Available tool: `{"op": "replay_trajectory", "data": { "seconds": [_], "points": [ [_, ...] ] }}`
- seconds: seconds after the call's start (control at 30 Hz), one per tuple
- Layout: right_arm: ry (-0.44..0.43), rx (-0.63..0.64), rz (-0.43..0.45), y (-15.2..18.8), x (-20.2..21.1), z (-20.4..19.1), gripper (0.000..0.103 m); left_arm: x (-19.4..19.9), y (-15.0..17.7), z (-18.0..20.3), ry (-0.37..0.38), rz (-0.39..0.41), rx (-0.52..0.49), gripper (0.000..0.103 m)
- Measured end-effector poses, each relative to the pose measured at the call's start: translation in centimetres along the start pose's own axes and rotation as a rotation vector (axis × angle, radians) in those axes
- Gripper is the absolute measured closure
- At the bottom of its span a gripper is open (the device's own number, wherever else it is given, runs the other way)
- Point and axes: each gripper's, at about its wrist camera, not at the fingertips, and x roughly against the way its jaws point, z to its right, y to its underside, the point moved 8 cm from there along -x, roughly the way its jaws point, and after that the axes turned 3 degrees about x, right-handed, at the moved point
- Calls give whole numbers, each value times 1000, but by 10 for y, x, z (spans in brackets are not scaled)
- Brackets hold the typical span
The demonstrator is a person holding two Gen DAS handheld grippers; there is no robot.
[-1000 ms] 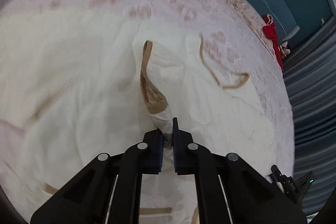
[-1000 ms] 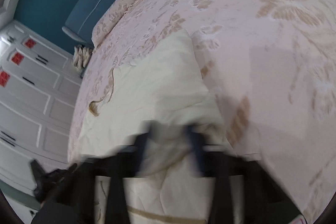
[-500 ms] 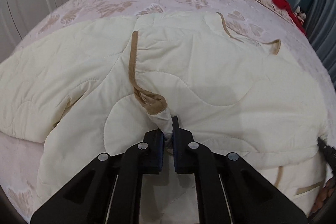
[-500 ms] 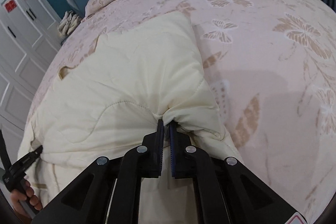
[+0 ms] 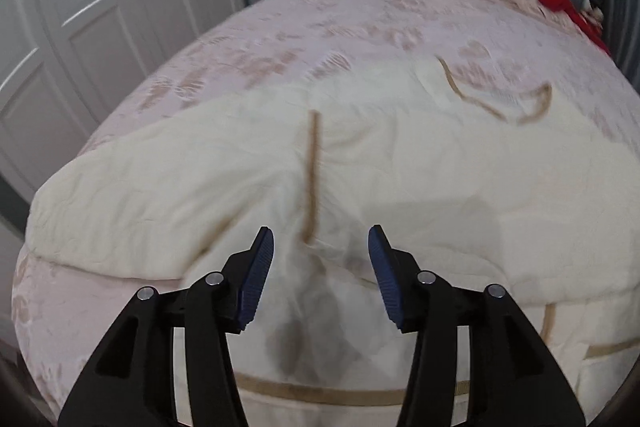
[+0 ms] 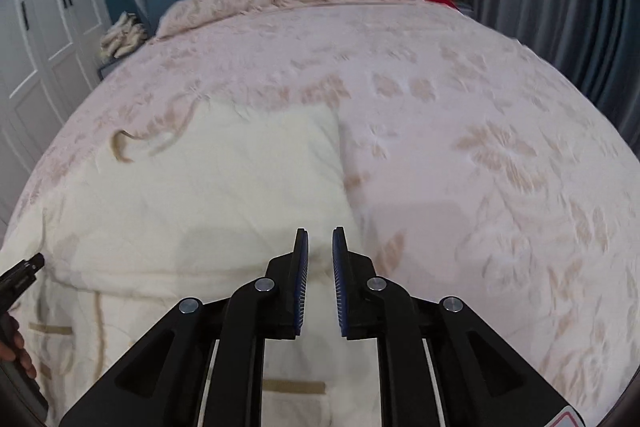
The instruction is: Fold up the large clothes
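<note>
Left gripper [image 5: 320,259] opening, nothing between the pads, poised over the cream quilted garment [image 5: 360,167]. Right gripper [image 6: 320,267] also parting, empty, above the same garment's near right edge. Garment lying doubled over at the near edge of the bed [image 6: 460,107], tan-trimmed collar [image 5: 500,99] farther back. One fold apparently laid; further folds and smoothing probably left.
</note>
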Motion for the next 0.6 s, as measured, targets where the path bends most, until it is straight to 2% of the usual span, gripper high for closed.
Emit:
{"op": "replay_trajectory", "data": {
  "seconds": [0.03,0.1,0.2,0.37,0.43,0.6],
  "points": [
    [-12,17,4,-7,-2,-8,92,6,-6,-6,-8,13,33,55],
    [-32,52,-5,-13,-13,-25,92,15,-17,-5,54,29,96,55],
    [-43,90,-33,-7,-30,-45,92,3,-16,24,118,-18,37,55],
    [-12,106,-112,19,-62,-51,94,-34,12,51,113,-105,-23,56],
    [-9,111,-128,28,-71,-47,95,-38,21,55,100,-95,-42,56],
    [22,165,-97,38,-77,-50,96,-45,29,58,76,-39,-79,55]
  ]
}}
